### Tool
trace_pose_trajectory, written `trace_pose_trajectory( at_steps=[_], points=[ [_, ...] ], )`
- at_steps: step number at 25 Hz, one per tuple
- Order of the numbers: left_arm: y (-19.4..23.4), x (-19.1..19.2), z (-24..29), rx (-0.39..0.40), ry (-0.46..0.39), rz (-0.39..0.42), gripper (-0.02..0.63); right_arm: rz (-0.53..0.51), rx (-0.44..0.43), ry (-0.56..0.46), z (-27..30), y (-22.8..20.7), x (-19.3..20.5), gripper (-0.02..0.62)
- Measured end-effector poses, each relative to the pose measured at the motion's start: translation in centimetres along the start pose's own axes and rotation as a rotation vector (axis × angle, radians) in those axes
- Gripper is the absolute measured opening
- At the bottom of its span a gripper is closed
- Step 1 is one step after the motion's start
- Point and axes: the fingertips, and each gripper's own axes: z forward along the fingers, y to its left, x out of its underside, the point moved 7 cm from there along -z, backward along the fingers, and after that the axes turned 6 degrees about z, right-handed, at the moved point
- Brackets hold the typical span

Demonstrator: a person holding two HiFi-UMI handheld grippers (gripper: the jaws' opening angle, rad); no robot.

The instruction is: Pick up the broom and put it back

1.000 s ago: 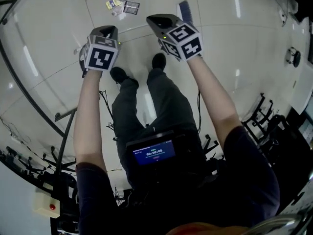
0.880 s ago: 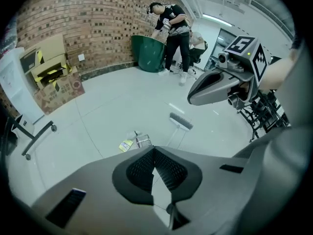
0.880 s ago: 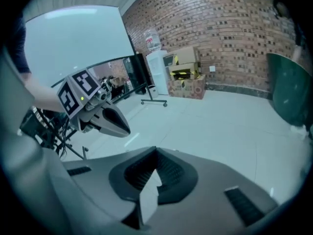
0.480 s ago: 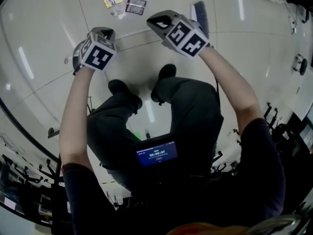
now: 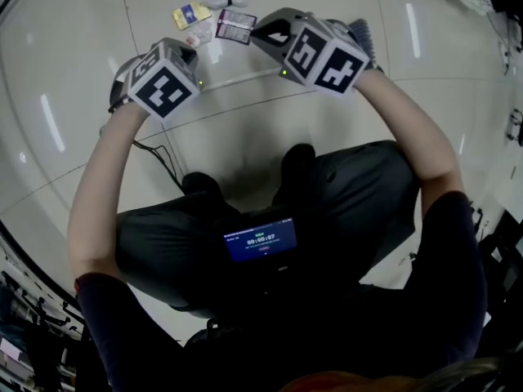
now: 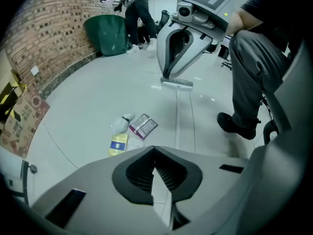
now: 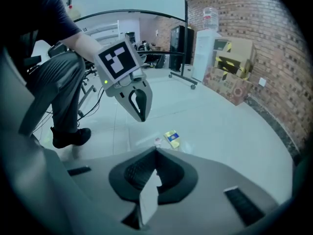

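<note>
The broom lies flat on the pale floor. Its blue bristle head (image 5: 364,33) shows past my right gripper (image 5: 263,33), and its white handle (image 5: 245,77) runs left under both grippers. In the left gripper view the broom head (image 6: 177,84) lies just below the right gripper (image 6: 166,75), and the handle (image 6: 177,117) runs toward my left gripper (image 6: 154,149). Both grippers point down at the floor, above the handle and apart from it. Each is shut with nothing in it. The right gripper view shows the left gripper (image 7: 142,116) hanging ahead of my right gripper (image 7: 156,152).
Litter lies beside the handle: a yellow packet (image 6: 119,144), a purple packet (image 6: 143,126) and a crumpled white bag (image 6: 120,124). A green bin (image 6: 108,33) and a bent-over person (image 6: 133,6) are by the brick wall. Cardboard boxes (image 7: 231,71) stand along it. My shoe (image 6: 238,127) is near the handle.
Both grippers have sunk toward the floor and rolled as the person crouched, knees now bent. The litter and the broom look closer. Both jaws stayed shut.
</note>
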Motion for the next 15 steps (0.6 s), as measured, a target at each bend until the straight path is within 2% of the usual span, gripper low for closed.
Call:
trace_pose_trajectory(
  at_steps=[3, 7, 10, 15],
  points=[
    [-1.0, 0.0, 1.3, 0.048, 0.034, 0.050, 0.000, 0.003, -0.088, 0.011, 1.8, 0.8, 1.0, 0.014],
    [-2.4, 2.0, 4.1, 0.144, 0.036, -0.021, 0.000, -0.005, -0.179, 0.052, 4.2, 2.4, 2.8, 0.015],
    [-2.8, 4.1, 6.2, 0.184, 0.050, -0.102, 0.000, -0.031, -0.203, 0.095, 5.3, 2.7, 3.6, 0.015],
    [-3.8, 5.8, 8.6, 0.192, 0.060, -0.098, 0.006, 0.014, -0.220, 0.114, 6.1, 2.4, 4.1, 0.015]
  ],
)
